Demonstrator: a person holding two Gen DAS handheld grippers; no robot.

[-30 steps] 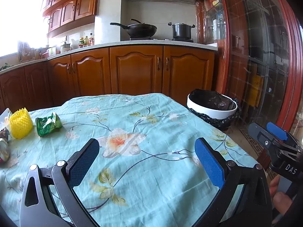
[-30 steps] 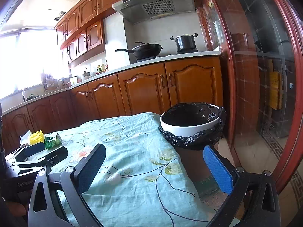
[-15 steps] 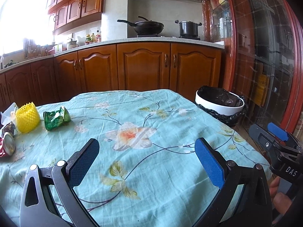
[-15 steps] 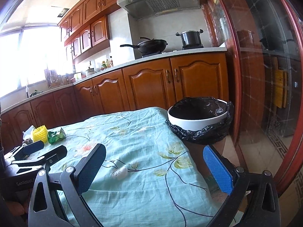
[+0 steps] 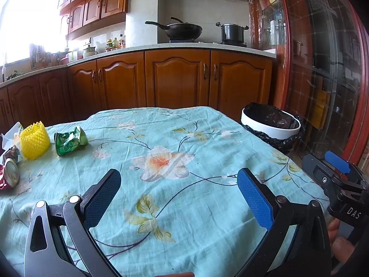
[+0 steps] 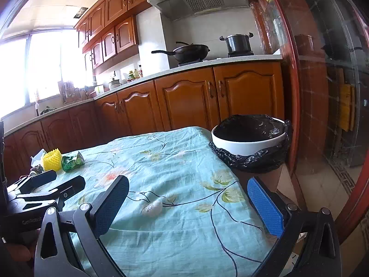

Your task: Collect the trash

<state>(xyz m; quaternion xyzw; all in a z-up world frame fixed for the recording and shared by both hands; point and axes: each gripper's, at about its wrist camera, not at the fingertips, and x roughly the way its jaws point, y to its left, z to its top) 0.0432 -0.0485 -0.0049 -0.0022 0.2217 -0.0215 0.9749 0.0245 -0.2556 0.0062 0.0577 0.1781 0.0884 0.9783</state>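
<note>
Left wrist view: the left gripper [image 5: 178, 195] hangs over the floral tablecloth [image 5: 166, 143] with its 2 fingers spread wide, nothing between them. Far left on the cloth lie a crumpled green wrapper [image 5: 69, 140], a yellow foam net [image 5: 34, 142] just beside it, and a crushed can [image 5: 10, 173] at the edge. The right gripper [image 6: 188, 204], also spread and empty, hovers near the cloth's right edge; beyond it stands the black-lined white bin [image 6: 248, 140] beside the table.

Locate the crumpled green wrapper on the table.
In the left wrist view the green wrapper lies on the tablecloth at the far left, just right of the yellow foam net, across the table from the bin.
</note>
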